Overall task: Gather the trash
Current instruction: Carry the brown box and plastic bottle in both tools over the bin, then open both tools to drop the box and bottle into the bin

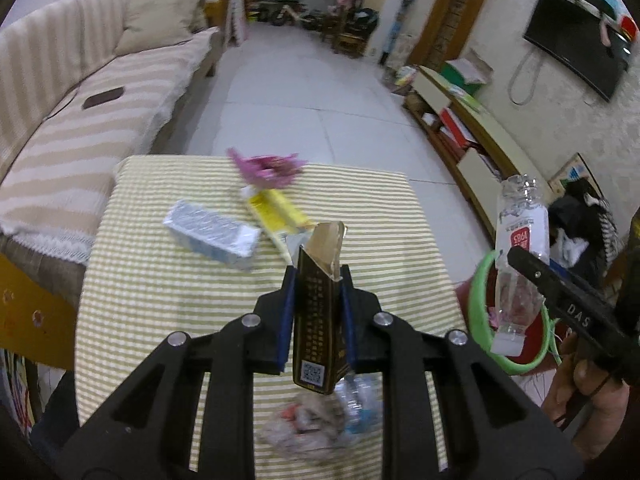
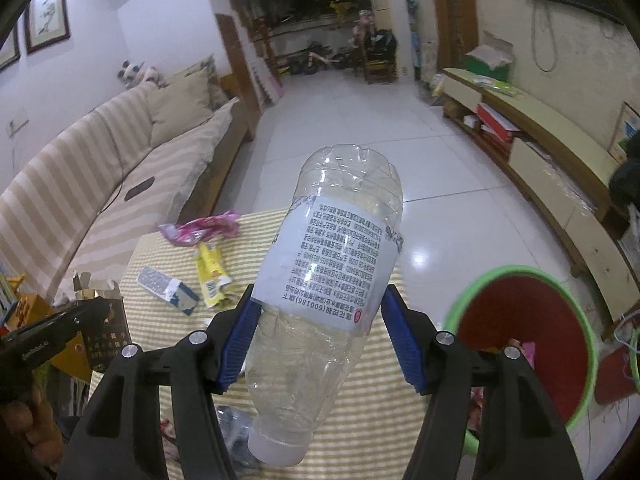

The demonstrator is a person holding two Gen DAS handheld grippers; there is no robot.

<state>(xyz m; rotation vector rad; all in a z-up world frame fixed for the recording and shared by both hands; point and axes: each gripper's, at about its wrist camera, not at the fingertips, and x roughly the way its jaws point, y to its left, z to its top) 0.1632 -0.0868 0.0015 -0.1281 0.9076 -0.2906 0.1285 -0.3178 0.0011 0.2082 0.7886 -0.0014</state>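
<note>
Left tongs (image 1: pixel 318 280) clamped on torn black-gold carton (image 1: pixel 320 312) above striped tabletop (image 1: pixel 160 280). Right tongs (image 2: pixel 320 336) clamped on crinkled clear plastic bottle (image 2: pixel 320 288) (cap downward) beside green-rimmed red bin (image 2: pixel 532 332); crumpled wrappers (image 1: pixel 316 428) blurred.

Clear glossy plastic bottle (image 2: pixel 320 304) (matt paper label), woven striped tablecloth (image 1: pixel 168 304), glossy cardboard box (image 1: pixel 320 312).

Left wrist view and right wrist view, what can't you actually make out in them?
- Left wrist: crumpled trash near the bottom, blurred and partly behind the black carton.
- Right wrist: bin bottom, hidden by its green rim.
- Right wrist: bottle label print, too small to read.
</note>
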